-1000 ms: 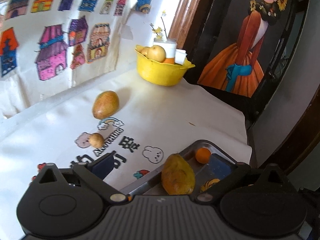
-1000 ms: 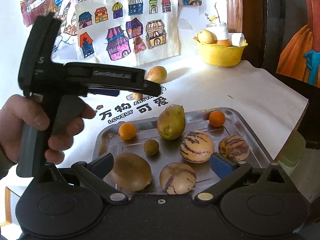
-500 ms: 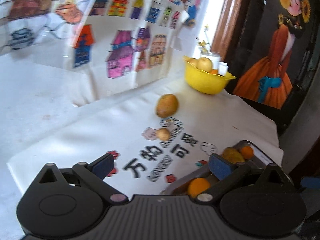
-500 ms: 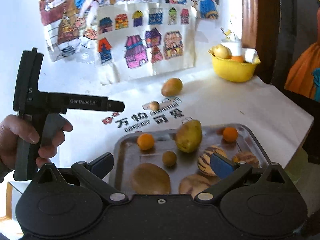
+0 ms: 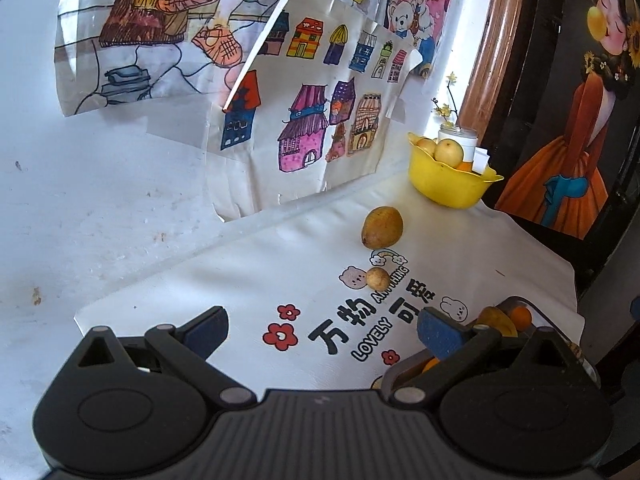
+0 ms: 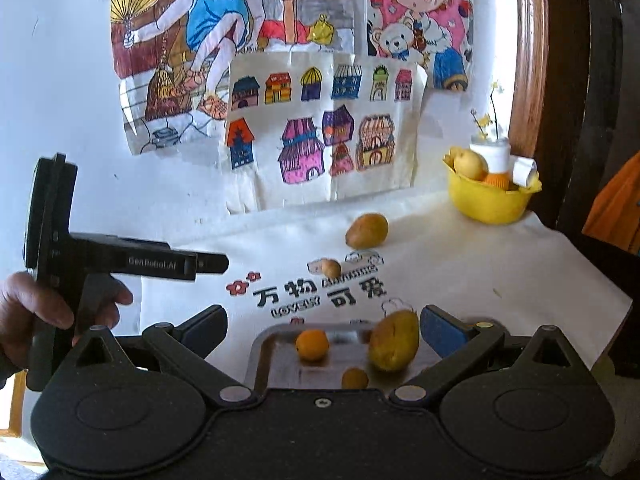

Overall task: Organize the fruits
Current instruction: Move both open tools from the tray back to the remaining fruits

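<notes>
Right wrist view first: the white cloth over the bench carries bold black print, Chinese characters reading 万物可爱 with "LOVELY" beneath them, a little blurred here, plus red flowers and small cartoon animals. At the left edge of the frame a hand grips the handle of the left gripper, and white lettering on its black barrel reads "GenRobot.AI". From this side its jaw spacing cannot be told. The right gripper fills the bottom of the frame, blue pads spread wide with nothing between them.

Just past those pads, low centre, sits the metal tray. On it: a round orange, a yellow-green pear-shaped fruit standing taller beside it, and a small brown round fruit at the near edge.

Out on the cloth at mid-frame lies a larger golden-brown fruit, and a small tan one rests right on the printed cartoon. Upper right, the yellow bowl holds a pale yellow fruit, something orange and a white jar.

Left wrist view now: the left gripper shows its blue pads wide apart, empty. The print is sharper here, "LOVELY" clear and another English word partly covered by the small tan fruit. The golden-brown fruit lies above it, the bowl upper right. The tray's corner peeks out at lower right. Coloured drawings of houses hang on the wall behind.
</notes>
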`<act>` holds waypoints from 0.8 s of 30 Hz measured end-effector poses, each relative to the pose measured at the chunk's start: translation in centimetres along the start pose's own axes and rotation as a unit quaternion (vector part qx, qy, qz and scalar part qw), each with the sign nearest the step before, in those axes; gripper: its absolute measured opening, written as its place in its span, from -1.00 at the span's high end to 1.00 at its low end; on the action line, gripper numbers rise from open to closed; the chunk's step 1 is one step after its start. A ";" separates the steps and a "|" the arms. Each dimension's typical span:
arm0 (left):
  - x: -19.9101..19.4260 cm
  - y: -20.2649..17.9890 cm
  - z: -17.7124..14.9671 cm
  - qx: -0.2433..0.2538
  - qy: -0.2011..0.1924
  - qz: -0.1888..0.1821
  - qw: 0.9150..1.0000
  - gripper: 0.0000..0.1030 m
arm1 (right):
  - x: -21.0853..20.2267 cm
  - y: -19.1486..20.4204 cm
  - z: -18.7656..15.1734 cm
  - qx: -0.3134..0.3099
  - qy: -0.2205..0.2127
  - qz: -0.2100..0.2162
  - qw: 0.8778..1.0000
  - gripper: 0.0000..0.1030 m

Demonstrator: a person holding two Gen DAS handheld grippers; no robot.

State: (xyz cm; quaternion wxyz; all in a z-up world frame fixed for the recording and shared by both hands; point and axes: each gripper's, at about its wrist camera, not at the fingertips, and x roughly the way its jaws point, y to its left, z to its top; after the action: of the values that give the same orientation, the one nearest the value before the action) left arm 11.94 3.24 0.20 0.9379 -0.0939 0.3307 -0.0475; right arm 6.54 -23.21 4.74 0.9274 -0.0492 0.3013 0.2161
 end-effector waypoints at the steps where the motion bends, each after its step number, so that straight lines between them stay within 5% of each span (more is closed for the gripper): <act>1: 0.1 0.0 0.0 0.001 0.000 0.000 1.000 -0.99 | 0.0 -0.1 0.2 0.000 -0.002 0.000 1.000 -0.99; 24: 9.8 -4.1 1.0 0.045 0.038 -0.019 0.998 -0.96 | 7.4 -6.2 5.0 0.028 0.006 0.005 1.000 -0.99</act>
State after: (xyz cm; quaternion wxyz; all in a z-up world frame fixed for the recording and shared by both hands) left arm 20.09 -2.05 -4.15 0.9267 -0.0558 0.3622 -0.0838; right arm 17.28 -24.89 4.30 0.9253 -0.0233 0.3134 0.2122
